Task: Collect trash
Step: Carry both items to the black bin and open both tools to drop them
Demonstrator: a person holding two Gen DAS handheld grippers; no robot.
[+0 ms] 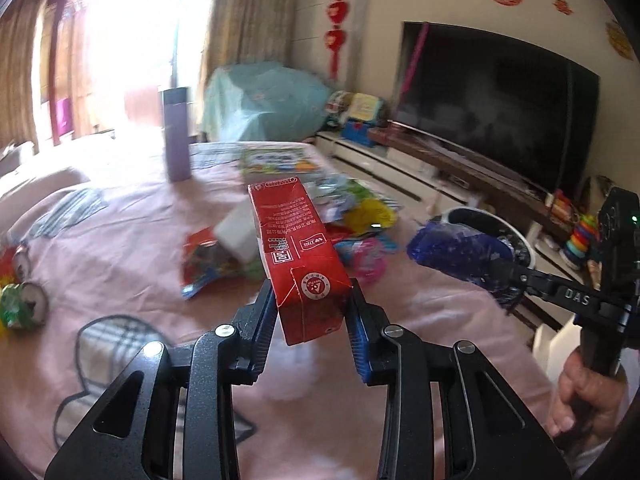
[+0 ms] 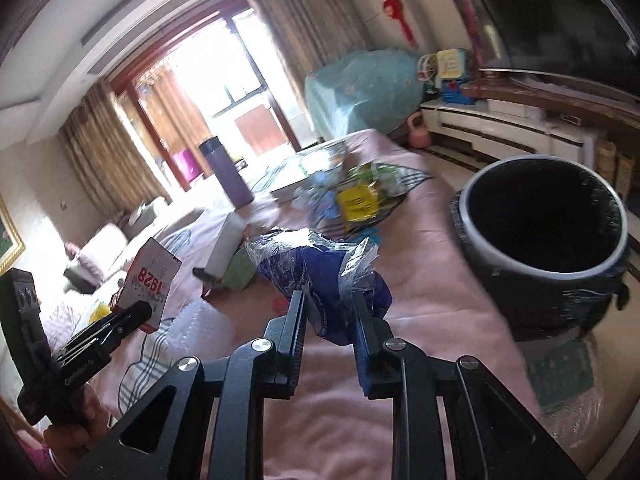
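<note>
My left gripper [image 1: 312, 300] is shut on a red milk carton [image 1: 298, 248], held tilted above the pink bed; the carton also shows in the right wrist view [image 2: 150, 280]. My right gripper [image 2: 328, 300] is shut on a crumpled blue plastic wrapper [image 2: 320, 272], which also shows in the left wrist view [image 1: 456, 252] near the bin. A black trash bin with a white rim [image 2: 540, 256] stands at the bed's right edge. More wrappers [image 1: 360, 212] lie on the bed beyond the carton.
A purple flask [image 1: 176, 132] stands on the far part of the bed. A white box [image 2: 228, 248] lies mid-bed. Crushed cans [image 1: 24, 304] lie at the left. A TV [image 1: 500, 100] on a low cabinet fills the right wall.
</note>
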